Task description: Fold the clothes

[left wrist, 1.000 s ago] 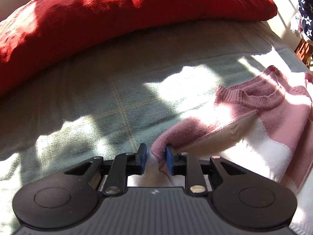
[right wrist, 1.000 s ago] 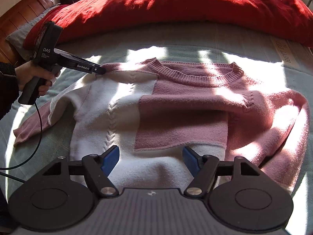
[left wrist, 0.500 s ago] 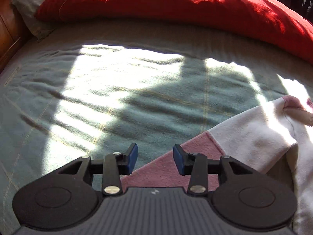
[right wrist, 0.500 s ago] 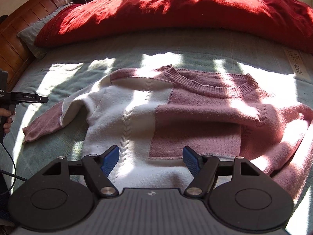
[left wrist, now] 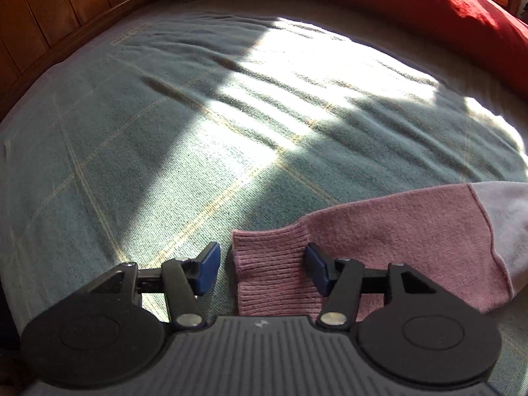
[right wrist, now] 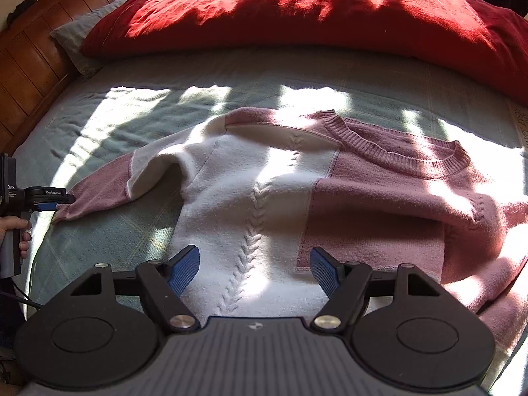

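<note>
A pink and white knit sweater (right wrist: 297, 191) lies spread face up on the bed, neckline toward the pillow. Its left sleeve stretches out to the left, ending in a ribbed pink cuff (left wrist: 270, 270). My left gripper (left wrist: 262, 269) is open, its blue pads on either side of that cuff, which lies flat on the blanket. From the right wrist view the left gripper (right wrist: 49, 203) shows at the cuff's end, held by a hand (right wrist: 15, 234). My right gripper (right wrist: 254, 269) hovers open above the sweater's lower hem, holding nothing.
A grey-green checked blanket (left wrist: 165, 138) covers the bed. A long red pillow (right wrist: 297, 16) runs along the far side, with a grey pillow (right wrist: 82, 33) under its left end. A wooden headboard (right wrist: 26, 66) stands at the left. A black cable (right wrist: 19, 297) trails from the left gripper.
My left gripper let go of the sweater's shoulder, opened, and moved left down the sleeve to the cuff. The right gripper stayed open and shifted slightly over the hem.
</note>
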A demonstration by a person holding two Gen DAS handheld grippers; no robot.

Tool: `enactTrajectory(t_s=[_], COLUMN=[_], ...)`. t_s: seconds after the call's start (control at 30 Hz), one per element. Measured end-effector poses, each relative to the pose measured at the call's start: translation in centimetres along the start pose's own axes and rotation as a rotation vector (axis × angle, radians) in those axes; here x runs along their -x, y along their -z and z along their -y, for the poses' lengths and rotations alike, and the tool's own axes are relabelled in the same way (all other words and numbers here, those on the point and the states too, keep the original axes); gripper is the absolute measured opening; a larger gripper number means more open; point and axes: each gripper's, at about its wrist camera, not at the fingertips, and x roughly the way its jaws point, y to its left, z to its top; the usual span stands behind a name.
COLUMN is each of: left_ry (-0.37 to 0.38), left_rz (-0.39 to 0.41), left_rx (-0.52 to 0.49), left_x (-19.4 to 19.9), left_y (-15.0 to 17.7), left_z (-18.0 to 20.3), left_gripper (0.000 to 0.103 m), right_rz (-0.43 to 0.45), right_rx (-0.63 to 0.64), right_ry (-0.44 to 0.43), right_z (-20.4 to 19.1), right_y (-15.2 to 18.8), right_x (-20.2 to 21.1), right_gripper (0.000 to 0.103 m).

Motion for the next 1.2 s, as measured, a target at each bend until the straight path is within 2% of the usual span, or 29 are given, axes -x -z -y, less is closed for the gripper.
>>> enactTrajectory(t_s=[0.07, 0.13, 0.17, 0.2, 0.23, 0.27, 0.3, 0.47, 0.57, 0.67, 0.73, 0.77, 0.83, 0.87, 0.97, 1.03, 1.1, 1.2], left_ry=[0.056, 0.070, 0.074, 0.080, 0.086, 0.093, 0.099, 0.111, 0.069, 0.027, -0.001, -0.015, -0.043, -0.001, 0.245, 0.463, 0.625, 0.687], left_rz=[-0.052, -0.061, -0.051, -0.036, -0.020, -0.003, 0.010, 0.081, 0.122, 0.163, 0.190, 0.204, 0.231, 0.233, 0.175, 0.075, 0.004, -0.022], left_rx=[0.078, 0.093, 0.084, 0.070, 0.057, 0.028, 0.005, -0.015, -0.035, -0.054, -0.067, -0.073, -0.086, -0.107, -0.189, -0.239, -0.282, -0.377], left_x=[-0.5, -0.5, -0.3, 0.0, 0.2, 0.4, 0.6, 1.7, 2.0, 2.3, 2.5, 2.5, 2.7, 3.0, 3.6, 3.3, 2.8, 1.6], left_y=[0.3, 0.6, 0.7, 0.8, 1.0, 1.0, 1.0, -1.0, -2.7, -4.3, -5.4, -6.0, -7.1, -7.1, -6.0, -5.0, -4.0, -3.1], left_z=[-1.0, -1.0, -0.7, -0.3, 0.1, 0.6, 1.0, 0.3, 0.5, 0.7, 0.8, 0.8, 0.9, 1.6, 4.9, 7.7, 10.0, 13.0], left_gripper=[0.064, 0.063, 0.058, 0.041, 0.032, 0.017, 0.012, 0.010, 0.011, 0.022, 0.022, 0.019, 0.020, 0.024, 0.027, 0.029, 0.031, 0.031], right_rz=[0.001, -0.002, -0.004, -0.007, -0.008, -0.011, -0.014, -0.016, -0.022, -0.022, -0.022, -0.024, -0.023, -0.025, -0.027, -0.025, -0.020, -0.007], right_rx=[-0.002, -0.006, -0.009, -0.013, -0.015, -0.014, -0.011, 0.020, 0.016, 0.002, -0.010, -0.012, -0.006, -0.001, 0.014, 0.056, 0.119, 0.269], right_ry=[-0.009, -0.013, -0.014, -0.017, -0.019, -0.023, -0.024, -0.007, 0.003, 0.003, -0.006, -0.014, -0.020, -0.027, -0.047, -0.080, -0.112, -0.141], right_z=[-0.5, -0.9, -1.1, -1.4, -1.5, -1.8, -2.0, -2.9, -2.8, -2.8, -3.0, -3.2, -3.7, -4.0, -4.8, -5.9, -7.3, -9.7], right_y=[0.1, 0.3, 0.4, 0.4, 0.5, 0.5, 0.5, 0.4, 0.3, 0.2, 0.2, 0.1, 0.0, 0.0, -0.2, -0.6, -1.1, -1.9], right_x=[-0.2, -0.4, -0.6, -0.7, -0.8, -0.9, -1.0, -0.9, -1.0, -1.3, -1.4, -1.5, -1.7, -1.9, -2.8, -3.7, -4.7, -6.5], right_gripper=[0.078, 0.079, 0.079, 0.079, 0.079, 0.079, 0.079, 0.079, 0.080, 0.080, 0.080, 0.080, 0.080, 0.080, 0.081, 0.081, 0.080, 0.077])
